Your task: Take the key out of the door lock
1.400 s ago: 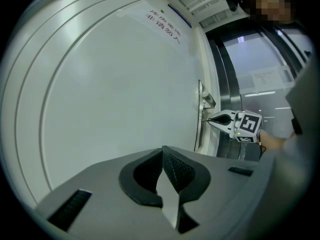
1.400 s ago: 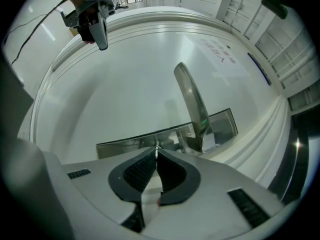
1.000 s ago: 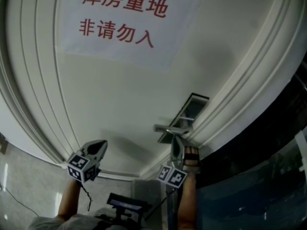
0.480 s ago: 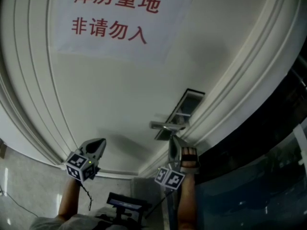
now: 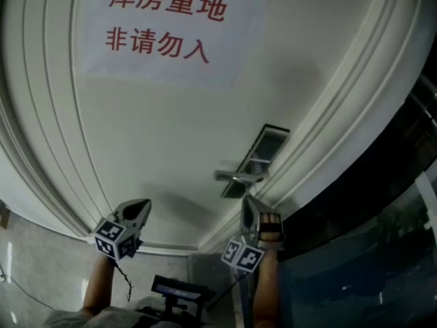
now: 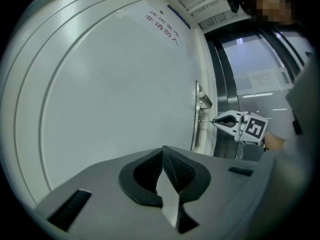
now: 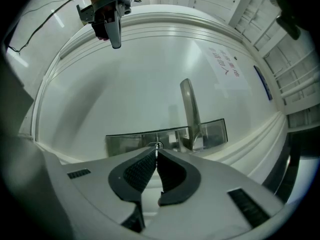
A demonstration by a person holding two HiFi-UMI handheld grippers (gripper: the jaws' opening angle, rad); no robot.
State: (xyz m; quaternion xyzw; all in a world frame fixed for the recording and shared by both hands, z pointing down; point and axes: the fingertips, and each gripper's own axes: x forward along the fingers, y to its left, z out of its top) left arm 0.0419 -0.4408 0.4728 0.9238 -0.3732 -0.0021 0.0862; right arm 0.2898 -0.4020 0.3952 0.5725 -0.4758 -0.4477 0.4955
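**A:** Start on the left. What is the left gripper doing?

**B:** Nothing for the task. Its fingers are closed tip to tip with nothing between them. It is held level, pointing at the bare white door well left of the lock, below the sign with red characters

**A:** And moving right?

**B:** The lever handle sticks out of the lock plate near the door's right edge. The key is just below the handle. In the left gripper view it shows as a thin metal line running from the plate to the right gripper's tips, so I judge its blade is in the lock or only partly out

**A:** How should it handle?

**B:** I'd expect it to be light, stiff and thin, made of smooth metal. It should not bend or break, but it could slip or twist if the pads hold only the edge of its head. It is best gripped flat across the head and drawn straight back out of the plate, since a sideways pull would likely make it bind

**A:** And the right gripper?

**B:** Its fingers are gripping the key's head, which shows as a sliver at their tips, just in front of the plate. The gripper points level and square at the plate, with the forearm coming up from below. That looks well set for a straight pull
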